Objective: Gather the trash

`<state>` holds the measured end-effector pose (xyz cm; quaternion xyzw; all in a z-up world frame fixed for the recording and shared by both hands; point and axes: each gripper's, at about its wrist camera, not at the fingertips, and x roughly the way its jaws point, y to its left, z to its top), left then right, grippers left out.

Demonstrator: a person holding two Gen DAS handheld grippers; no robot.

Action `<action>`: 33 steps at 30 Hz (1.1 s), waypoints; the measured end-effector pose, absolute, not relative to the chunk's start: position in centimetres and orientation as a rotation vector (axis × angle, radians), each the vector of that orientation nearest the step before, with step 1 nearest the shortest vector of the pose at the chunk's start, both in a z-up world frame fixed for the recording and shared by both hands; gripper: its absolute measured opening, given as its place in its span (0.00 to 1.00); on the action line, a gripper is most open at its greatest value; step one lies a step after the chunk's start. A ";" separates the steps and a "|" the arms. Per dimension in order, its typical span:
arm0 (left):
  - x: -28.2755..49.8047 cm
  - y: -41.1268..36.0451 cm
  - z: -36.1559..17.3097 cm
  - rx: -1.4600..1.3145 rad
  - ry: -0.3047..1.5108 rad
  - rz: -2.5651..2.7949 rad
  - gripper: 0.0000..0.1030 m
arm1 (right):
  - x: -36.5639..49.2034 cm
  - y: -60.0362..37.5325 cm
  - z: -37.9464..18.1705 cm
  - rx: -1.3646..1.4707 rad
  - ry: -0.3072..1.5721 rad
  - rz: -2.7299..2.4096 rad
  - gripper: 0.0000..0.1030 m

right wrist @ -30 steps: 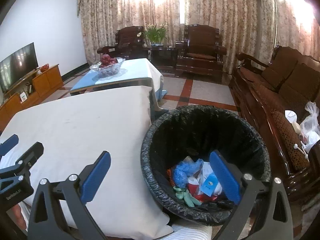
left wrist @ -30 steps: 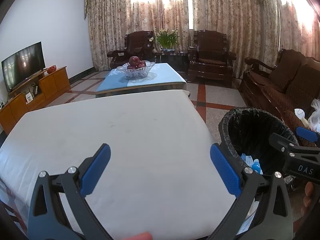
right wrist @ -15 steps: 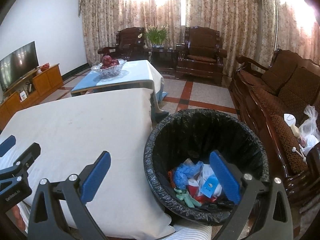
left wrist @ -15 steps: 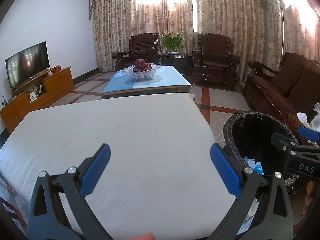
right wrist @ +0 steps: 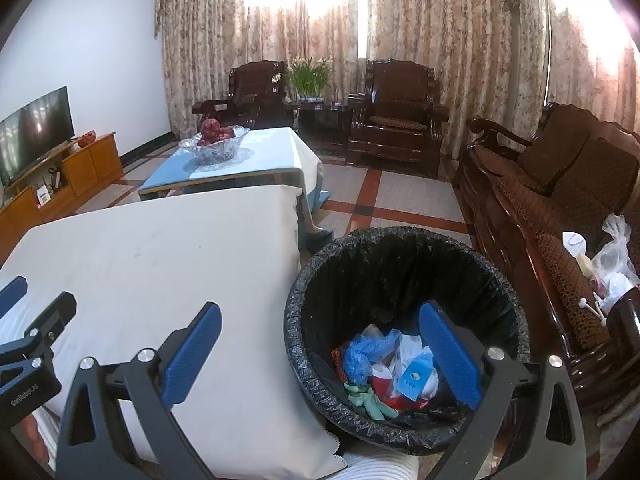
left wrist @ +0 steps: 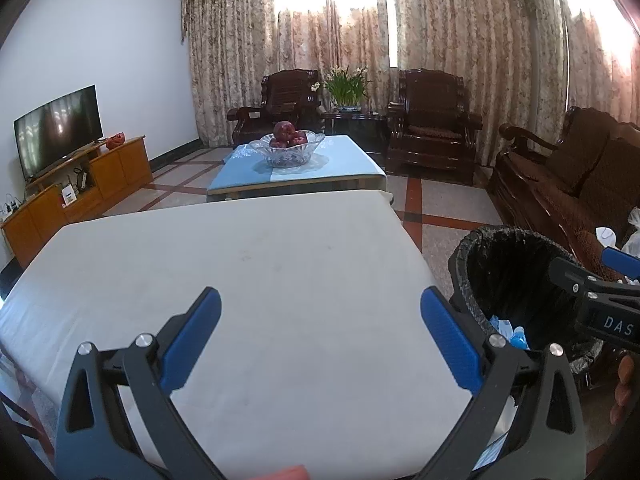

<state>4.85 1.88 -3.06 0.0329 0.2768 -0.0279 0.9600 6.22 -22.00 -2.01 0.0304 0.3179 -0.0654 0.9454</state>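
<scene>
Left wrist view shows the left gripper (left wrist: pixel 320 340) with its blue-padded jaws spread wide and nothing between them, held over the near part of the white cloth-covered table (left wrist: pixel 240 264). Compared with a second ago the view has lifted a little: the far edge of the table sits lower in the picture and more of the tiled floor and the glass fruit bowl of red apples (left wrist: pixel 286 146) on the blue-topped coffee table is visible. The table top looks bare in both views; no loose rubbish shows on it.

In the right wrist view the right gripper (right wrist: pixel 320 340) also has its jaws wide apart and empty, hanging above the near rim of the round bin lined with a black plastic bag (right wrist: pixel 404 240), which stands on the floor just beside the table's right edge. The bin has slid slightly lower and rightward in the picture over the last second, so this gripper seems to be rising and backing off too. Inside the bin lies the collected trash (right wrist: pixel 390 368): crumpled blue plastic, a pale green glove, red and white wrappers.

With both jaws empty, the table bare and the rubbish in the bin, the collecting appears finished or very nearly so.
</scene>
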 end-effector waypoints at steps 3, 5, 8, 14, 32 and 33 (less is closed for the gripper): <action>4.7 2.0 -2.8 0.065 0.558 -0.056 0.94 | 6.1 -22.0 -1.8 0.062 0.642 -0.132 0.94; 4.8 2.0 -2.7 0.064 0.554 -0.054 0.94 | 6.0 -21.9 -1.7 0.061 0.639 -0.133 0.94; 4.7 2.1 -2.5 0.064 0.549 -0.053 0.94 | 5.8 -21.8 -1.5 0.060 0.636 -0.130 0.94; 4.5 2.0 -2.6 0.066 0.548 -0.050 0.94 | 5.8 -21.5 -1.5 0.057 0.634 -0.128 0.94; 4.8 2.4 -2.6 0.065 0.554 -0.043 0.94 | 6.1 -21.2 -1.8 0.052 0.636 -0.125 0.94; 4.8 2.4 -2.6 0.065 0.554 -0.042 0.94 | 6.1 -21.2 -1.8 0.052 0.636 -0.126 0.94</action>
